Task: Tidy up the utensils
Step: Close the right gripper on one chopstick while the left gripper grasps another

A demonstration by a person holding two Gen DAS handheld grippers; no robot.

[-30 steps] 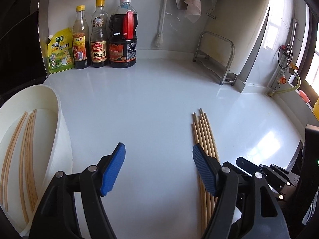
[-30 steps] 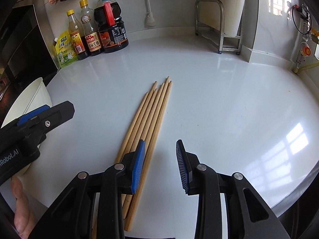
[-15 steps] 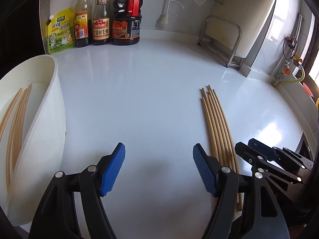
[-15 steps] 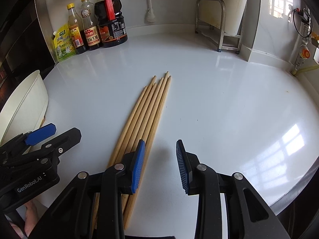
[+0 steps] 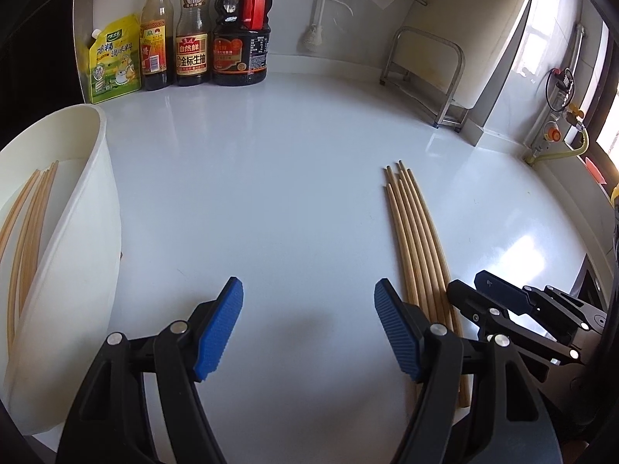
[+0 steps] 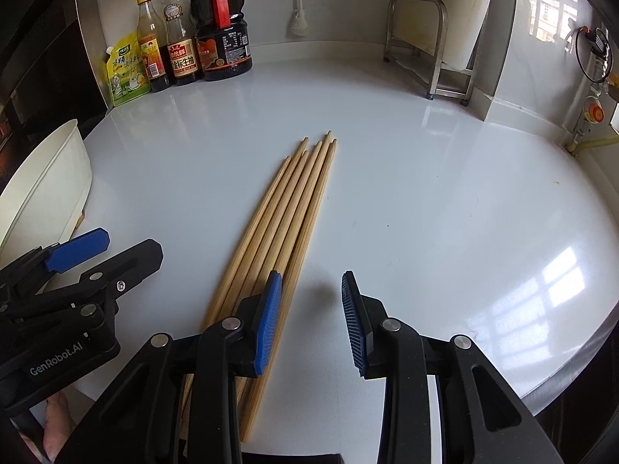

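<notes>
The left hand-held gripper (image 5: 308, 328) is hanging over bare white surface (image 5: 294, 178) with its jaws standing wide and nothing between them, while the right hand-held gripper (image 6: 309, 319) is hovering with a narrower gap, also empty, its left pad sitting just over the near end of the loose chopsticks (image 6: 288, 208). About 6 of these wooden chopsticks are lying side by side in a tidy bundle on the surface, tips pointing away toward the sauce bottles (image 5: 193, 34). Further left, the white container (image 5: 83, 239) is lying tipped on its side with several chopsticks (image 5: 27, 224) already inside. The sticks are looking light, stiff and smooth, so they are likely to roll or slip apart; pinching across the thicker near ends, or at mid-length for balance, is probably the safest hold, taking only a few at once. Compared with 1 second earlier, the left hand-held gripper is sitting lower, showing more of the bundle and less of the container's inside, while both jaw gaps are looking unchanged and the chopsticks are lying where they were.
</notes>
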